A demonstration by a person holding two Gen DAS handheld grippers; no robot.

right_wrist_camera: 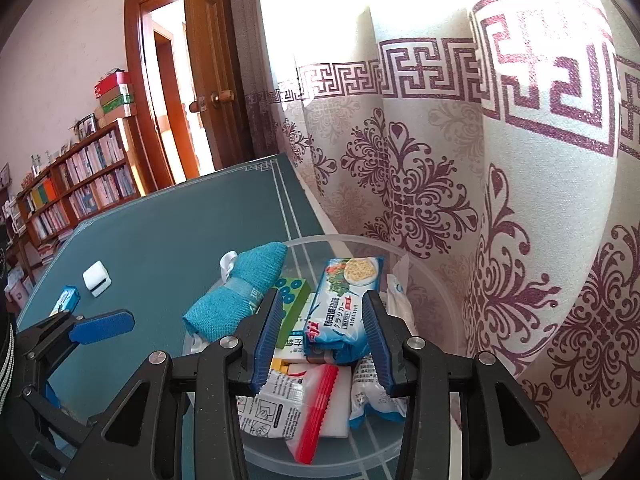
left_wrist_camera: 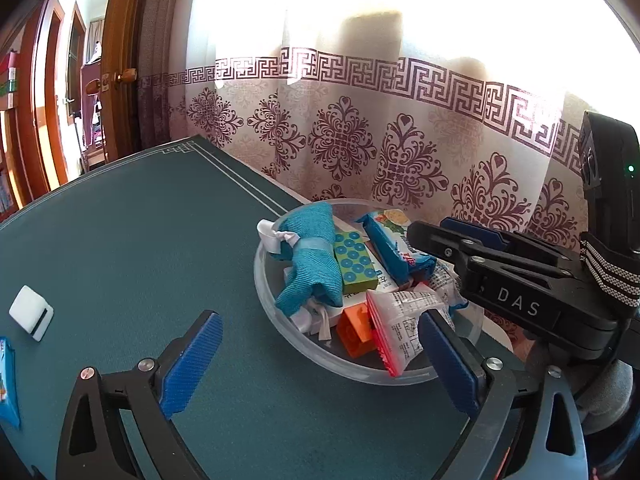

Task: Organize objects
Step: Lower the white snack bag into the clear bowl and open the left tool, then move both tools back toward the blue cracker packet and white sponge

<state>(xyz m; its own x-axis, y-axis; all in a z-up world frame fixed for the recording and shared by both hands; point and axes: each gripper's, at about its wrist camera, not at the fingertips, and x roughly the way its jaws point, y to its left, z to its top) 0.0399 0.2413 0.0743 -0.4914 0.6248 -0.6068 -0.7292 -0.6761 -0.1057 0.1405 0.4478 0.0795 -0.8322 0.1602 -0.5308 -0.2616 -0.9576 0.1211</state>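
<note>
A clear plastic bowl (left_wrist_camera: 280,312) (right_wrist_camera: 436,276) sits at the table's curtain-side edge. It holds a teal cloth bundle (left_wrist_camera: 310,264) (right_wrist_camera: 244,292), a green block with blue dots (left_wrist_camera: 354,266) (right_wrist_camera: 294,300), a blue cracker packet (left_wrist_camera: 394,250) (right_wrist_camera: 342,304), an orange brick (left_wrist_camera: 354,330) and red-edged sachets (left_wrist_camera: 394,326) (right_wrist_camera: 296,408). My left gripper (left_wrist_camera: 320,360) is open and empty, at the bowl's near rim. My right gripper (right_wrist_camera: 324,338) (left_wrist_camera: 424,236) hovers over the bowl, jaws part open either side of the cracker packet, not clamped.
A white block (left_wrist_camera: 31,312) (right_wrist_camera: 96,279) and a small blue packet (left_wrist_camera: 8,384) (right_wrist_camera: 66,298) lie on the green table mat (left_wrist_camera: 140,240) to the left. A patterned curtain (left_wrist_camera: 400,140) hangs close behind the bowl. A door and bookshelf (right_wrist_camera: 80,184) stand beyond.
</note>
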